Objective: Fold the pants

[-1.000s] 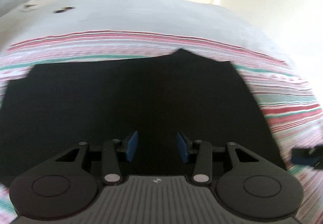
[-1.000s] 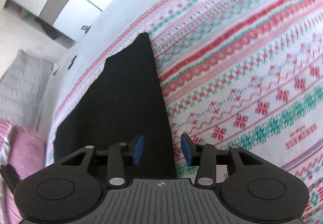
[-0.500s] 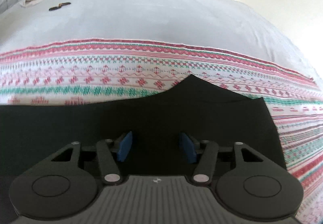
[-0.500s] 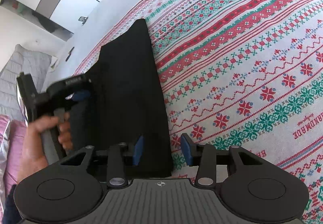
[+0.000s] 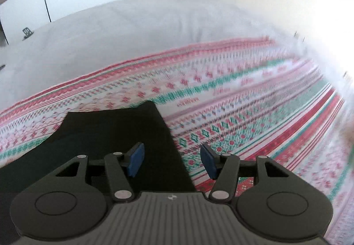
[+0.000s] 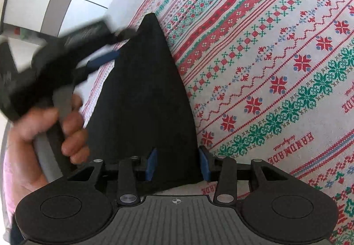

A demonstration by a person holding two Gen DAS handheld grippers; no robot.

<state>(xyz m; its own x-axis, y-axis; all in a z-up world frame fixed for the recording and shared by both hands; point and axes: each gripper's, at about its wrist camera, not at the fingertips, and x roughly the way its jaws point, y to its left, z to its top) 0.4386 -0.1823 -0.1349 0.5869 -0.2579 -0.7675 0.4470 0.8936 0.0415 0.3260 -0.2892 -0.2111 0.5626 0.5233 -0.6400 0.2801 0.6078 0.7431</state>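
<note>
Left gripper (image 5: 172,162) shifted; pants (image 6: 143,99) flat, folded

Loads of open room to the right: the patterned blanket (image 6: 276,63) lies flat and bare on that side, and the plain grey sheet (image 5: 124,30) behind it looks clear too, apart from a small clip-like thing (image 5: 27,31) far off near its back edge. The black pants (image 6: 146,99) lie flat, so nothing sticks up there. The left side is the tight bit, where the left hand (image 6: 44,134) and left gripper (image 6: 115,46) crowd the pants' left edge.
</note>
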